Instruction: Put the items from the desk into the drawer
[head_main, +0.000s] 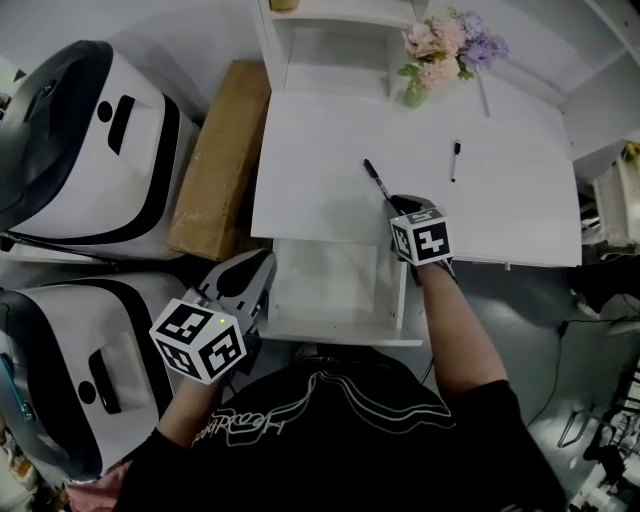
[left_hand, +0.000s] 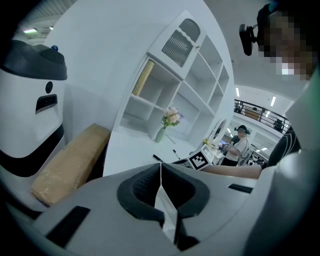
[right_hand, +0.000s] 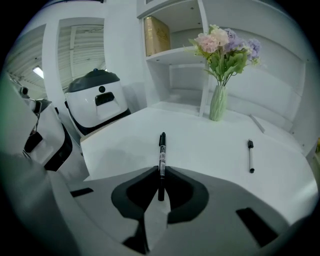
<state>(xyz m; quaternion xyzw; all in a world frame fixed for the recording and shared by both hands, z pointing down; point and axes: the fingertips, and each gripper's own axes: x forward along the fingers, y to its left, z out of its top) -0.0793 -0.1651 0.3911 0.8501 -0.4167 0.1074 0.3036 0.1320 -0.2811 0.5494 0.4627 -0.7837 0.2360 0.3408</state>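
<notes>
**While one pen is pinched in the right gripper, a second lies loose on the desk**

Seen from the head view, the near end of the held pen (head_main: 376, 180) disappears under the right gripper (head_main: 400, 203), so only its far part shows, slanting toward the back left of the desk (head_main: 320, 170). The right gripper view fills in the rest: the jaws of the right gripper (right_hand: 161, 172) are closed on the black pen (right_hand: 161, 150) near its lower end. Its capped tip sticks out over the desk top, and whether that tip touches the surface cannot be told.

A thin pale strip (head_main: 483, 95) lies at the back of the desk beside the vase of flowers (head_main: 440, 55); what it is cannot be made out.

The second pen (head_main: 454, 161) lies flat on the desk, to the right of the held pen and well apart from it, with nothing touching it.

The drawer (head_main: 330, 330) is pulled out from the front edge of the desk, below the right gripper. Its right side is partly covered by the person's forearm.

The left gripper (head_main: 255, 270) hangs off the front left corner of the desk, at the drawer's left edge. In its own view the left gripper (left_hand: 161, 167) has its jaws pressed together with nothing between them. A cardboard box (head_main: 220, 160) lies along the left edge of the desk.
</notes>
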